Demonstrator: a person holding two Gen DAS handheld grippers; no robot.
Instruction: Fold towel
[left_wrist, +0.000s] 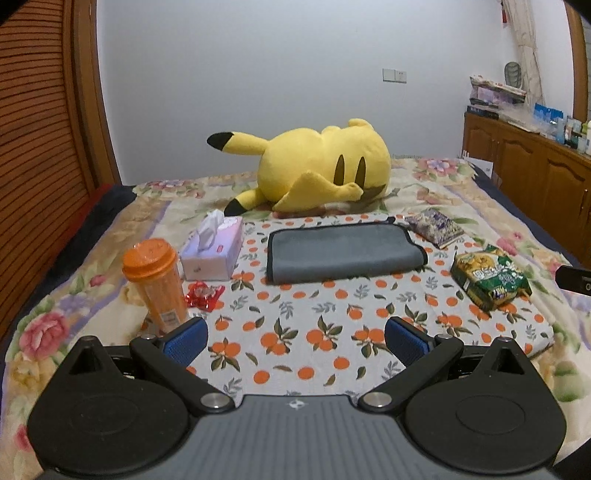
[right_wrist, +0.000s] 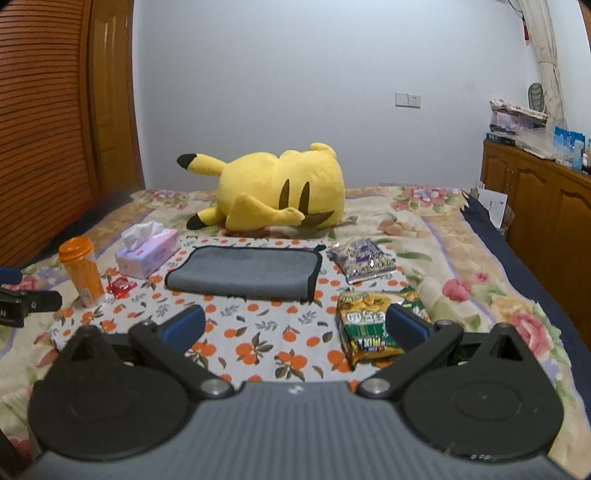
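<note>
A grey towel (left_wrist: 341, 253) with a dark hem lies folded on the orange-print cloth (left_wrist: 295, 332), far ahead of both grippers. It also shows in the right wrist view (right_wrist: 245, 273). My left gripper (left_wrist: 295, 338) is open and empty, low over the near part of the cloth. My right gripper (right_wrist: 295, 326) is open and empty, also well short of the towel. Its right finger overlaps the green snack bag (right_wrist: 365, 325) in view.
An orange cup (left_wrist: 157, 277), a tissue box (left_wrist: 214, 247), a red wrapper (left_wrist: 203, 293), a purple packet (left_wrist: 436, 225) and the green snack bag (left_wrist: 489, 278) ring the towel. A yellow plush toy (left_wrist: 317, 166) lies behind. A wooden cabinet (left_wrist: 535, 166) stands at right.
</note>
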